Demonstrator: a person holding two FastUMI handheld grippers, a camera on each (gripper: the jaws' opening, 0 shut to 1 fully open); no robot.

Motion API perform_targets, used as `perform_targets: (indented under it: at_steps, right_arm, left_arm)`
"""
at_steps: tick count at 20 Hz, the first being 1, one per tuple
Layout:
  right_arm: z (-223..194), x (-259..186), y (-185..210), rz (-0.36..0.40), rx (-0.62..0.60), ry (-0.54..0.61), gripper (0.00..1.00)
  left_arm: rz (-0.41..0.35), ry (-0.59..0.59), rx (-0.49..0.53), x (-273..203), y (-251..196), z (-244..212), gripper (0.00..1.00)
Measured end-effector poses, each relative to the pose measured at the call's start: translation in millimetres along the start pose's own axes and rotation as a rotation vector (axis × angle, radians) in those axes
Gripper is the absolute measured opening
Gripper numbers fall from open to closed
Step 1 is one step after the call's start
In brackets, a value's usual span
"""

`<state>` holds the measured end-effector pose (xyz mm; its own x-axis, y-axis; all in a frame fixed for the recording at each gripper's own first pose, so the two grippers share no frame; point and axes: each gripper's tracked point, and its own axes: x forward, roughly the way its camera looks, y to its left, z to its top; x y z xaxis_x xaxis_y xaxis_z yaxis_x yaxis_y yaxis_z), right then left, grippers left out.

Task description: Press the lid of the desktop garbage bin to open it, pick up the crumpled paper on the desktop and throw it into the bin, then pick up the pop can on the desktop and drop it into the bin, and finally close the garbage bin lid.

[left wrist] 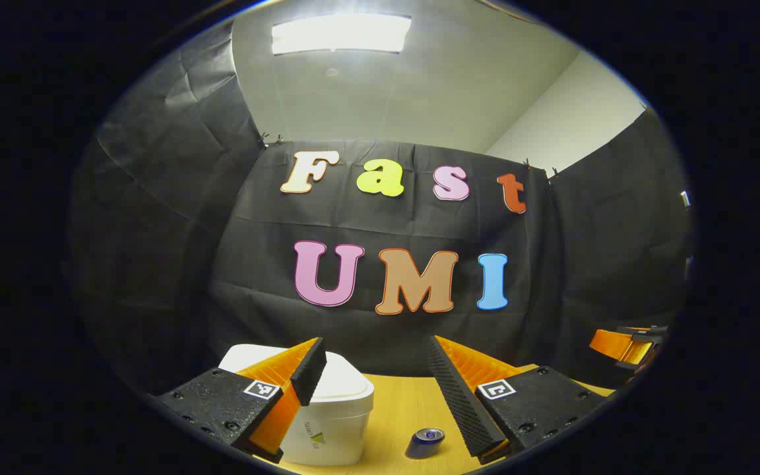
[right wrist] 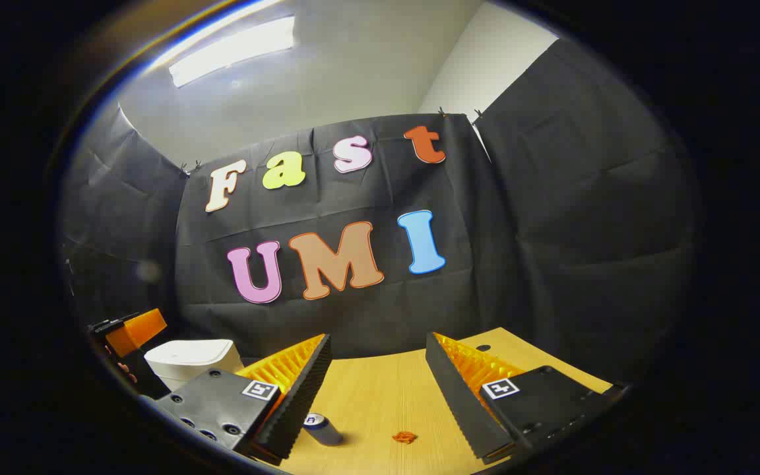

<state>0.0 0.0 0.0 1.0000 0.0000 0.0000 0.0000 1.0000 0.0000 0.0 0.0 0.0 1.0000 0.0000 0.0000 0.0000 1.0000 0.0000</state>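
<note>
A white desktop bin [left wrist: 330, 412] with its lid down stands on the wooden table, partly behind the left finger of my left gripper [left wrist: 377, 369], which is open and held above the table. A dark blue pop can [left wrist: 425, 442] lies on its side between that gripper's fingers, lower down. In the right gripper view the bin [right wrist: 189, 363] is at the far left, the can [right wrist: 322, 429] lies by the left finger, and a small orange crumpled paper [right wrist: 404, 437] rests on the table between the fingers of my open right gripper [right wrist: 378, 361].
The wooden table [right wrist: 380, 389] runs back to the black cloth wall. A small dark hole [right wrist: 483, 348] marks the table's far right part. The other gripper appears at the far right edge of the left gripper view [left wrist: 627, 343] and at the left edge of the right gripper view [right wrist: 132, 333].
</note>
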Motion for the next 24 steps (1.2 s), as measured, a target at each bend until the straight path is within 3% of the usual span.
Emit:
perform_targets:
  at_steps: [24]
  right_arm:
    - [-1.0,-24.7,-4.1,-0.031,-0.048,0.01,0.95]
  left_arm:
    - [-0.039,0.075,0.002,-13.7,-11.2,-17.0,0.93]
